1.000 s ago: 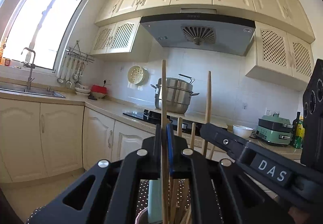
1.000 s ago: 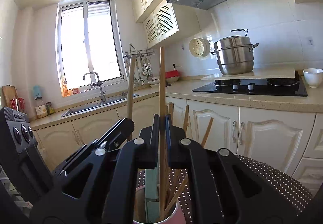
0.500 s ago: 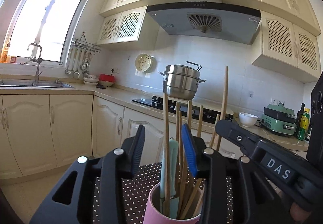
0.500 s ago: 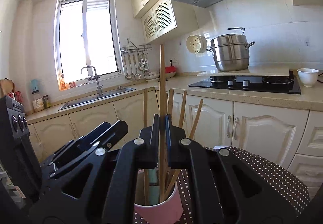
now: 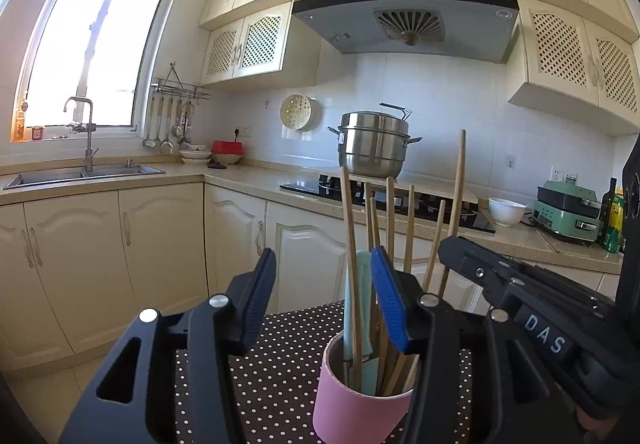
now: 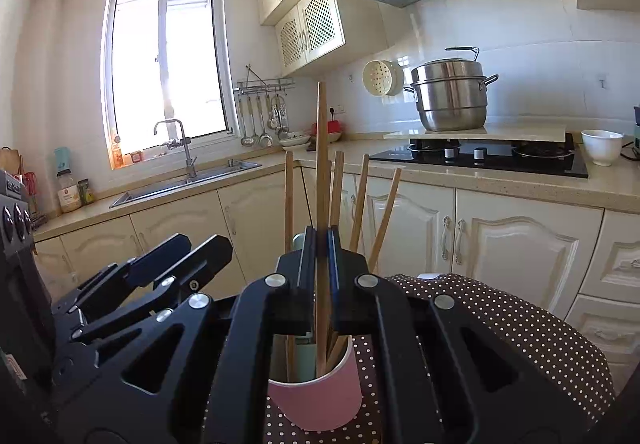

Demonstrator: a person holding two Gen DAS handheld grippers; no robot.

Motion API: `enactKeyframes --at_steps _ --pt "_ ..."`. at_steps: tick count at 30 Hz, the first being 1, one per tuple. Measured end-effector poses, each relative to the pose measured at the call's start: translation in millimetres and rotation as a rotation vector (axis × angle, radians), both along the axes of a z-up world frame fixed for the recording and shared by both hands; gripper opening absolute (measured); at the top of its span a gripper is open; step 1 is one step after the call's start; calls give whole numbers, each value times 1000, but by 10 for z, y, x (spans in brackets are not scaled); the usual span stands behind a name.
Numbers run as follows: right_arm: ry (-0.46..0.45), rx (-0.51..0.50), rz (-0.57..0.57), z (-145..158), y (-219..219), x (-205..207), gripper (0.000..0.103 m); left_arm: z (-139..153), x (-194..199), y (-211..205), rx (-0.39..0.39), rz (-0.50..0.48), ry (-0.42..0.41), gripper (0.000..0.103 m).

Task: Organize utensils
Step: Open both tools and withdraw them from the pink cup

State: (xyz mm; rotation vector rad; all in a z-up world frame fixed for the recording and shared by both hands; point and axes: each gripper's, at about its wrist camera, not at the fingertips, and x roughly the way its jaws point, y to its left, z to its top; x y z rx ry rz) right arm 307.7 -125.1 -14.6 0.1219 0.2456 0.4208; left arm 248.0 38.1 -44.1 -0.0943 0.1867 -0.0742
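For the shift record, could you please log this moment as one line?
left gripper: jaws opening, empty | right gripper: shut on tall chopstick, tip in pink cup | chopsticks: standing in cup

Pink cup (image 5: 360,404), pale wooden chopsticks (image 5: 408,228), brown white-dotted cloth (image 5: 280,364), perhaps a mint-green handle (image 5: 363,284).

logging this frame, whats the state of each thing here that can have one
left gripper: jaws opening, nothing pressed between them
right gripper: jaws shut on a chopstick, its lower end in the cup
cup: upright on the dotted cloth, holding chopsticks
pot: lid on, sitting on a board over the stove
tap: no water seen running
cabinet doors: closed
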Motion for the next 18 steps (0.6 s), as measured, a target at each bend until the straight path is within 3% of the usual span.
enactKeyframes --at_steps 7,16,18 --pt "12 -1 -4 -73 -10 -70 7 43 -99 46 16 20 -2 60" --pt "33 -10 -14 -109 -1 -149 7 39 -183 53 32 18 33 63" --pt "40 -14 -15 -110 0 -172 13 51 -208 54 38 21 38 64"
